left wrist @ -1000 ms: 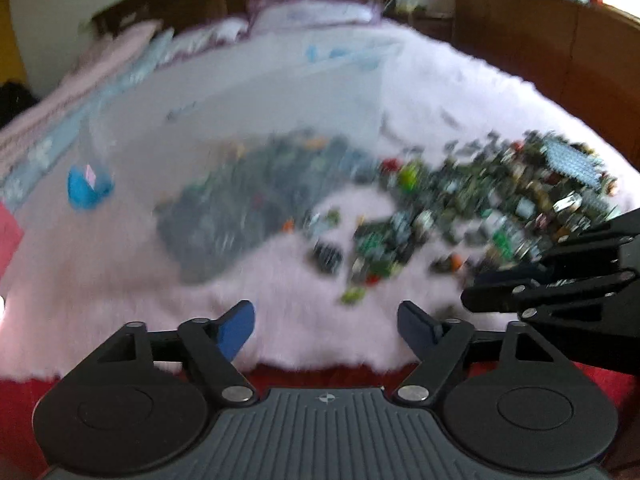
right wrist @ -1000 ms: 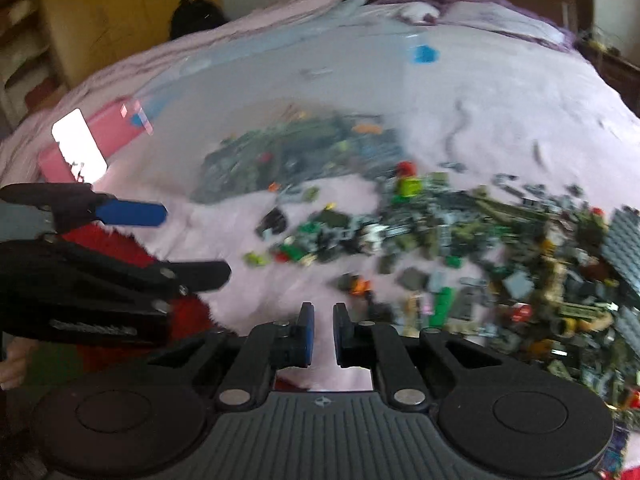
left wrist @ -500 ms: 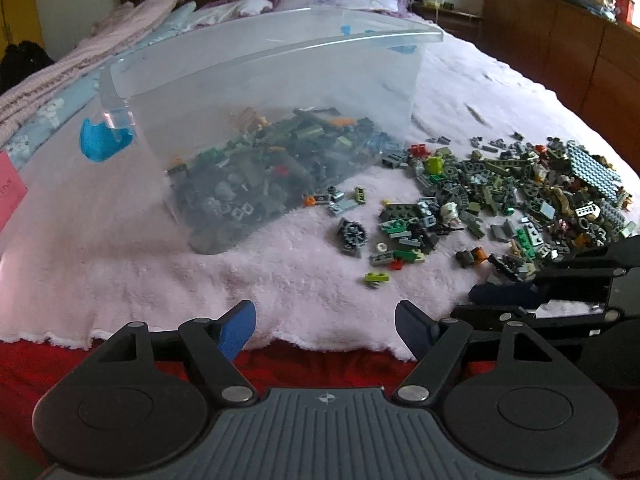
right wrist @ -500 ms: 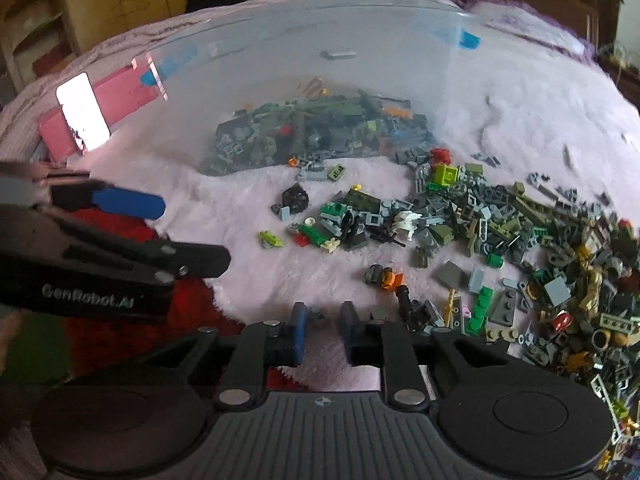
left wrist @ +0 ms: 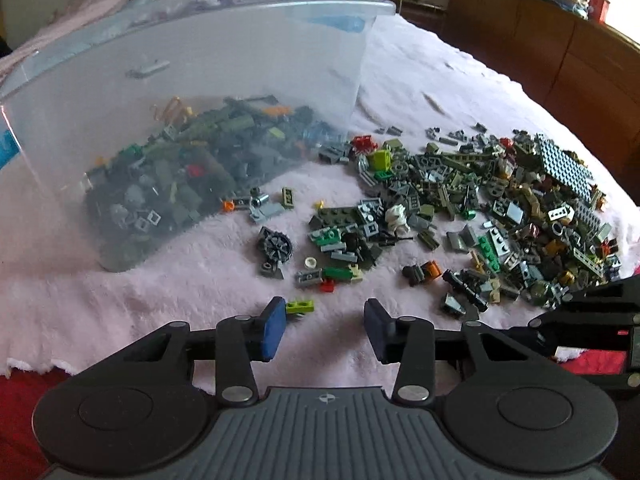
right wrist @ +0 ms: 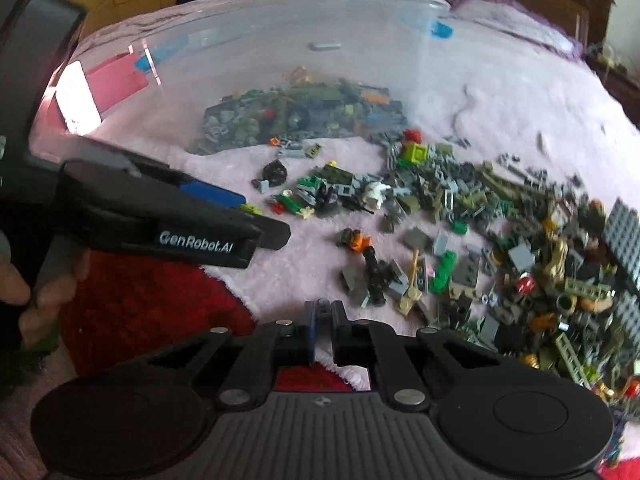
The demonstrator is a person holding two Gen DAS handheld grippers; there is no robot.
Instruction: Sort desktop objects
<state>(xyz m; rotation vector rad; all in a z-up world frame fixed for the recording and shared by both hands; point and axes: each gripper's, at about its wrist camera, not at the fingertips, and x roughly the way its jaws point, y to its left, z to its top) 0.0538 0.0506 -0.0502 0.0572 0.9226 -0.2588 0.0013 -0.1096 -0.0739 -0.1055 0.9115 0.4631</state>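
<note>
A clear plastic bin (left wrist: 192,60) lies tipped on its side on a pink fluffy blanket (left wrist: 180,280), with many small toy bricks (left wrist: 192,176) inside. More bricks (left wrist: 480,208) are strewn over the blanket to its right. My left gripper (left wrist: 325,326) is open and empty, low over the blanket's front edge, with a lime green brick (left wrist: 300,306) right beside its left fingertip. My right gripper (right wrist: 323,320) is shut and empty, just in front of the loose bricks (right wrist: 460,240). The bin (right wrist: 280,52) shows in the right wrist view too.
A red cover (right wrist: 152,300) lies under the blanket's front edge. A dark wheel part (left wrist: 275,245) sits apart between bin and pile. A grey studded plate (left wrist: 560,164) lies at the pile's far right. Wooden furniture (left wrist: 540,40) stands beyond the bed.
Both grippers have moved forward and lower towards the bricks. The left gripper now has the lime brick beside its left fingertip. The right gripper's fingers have closed slightly.
</note>
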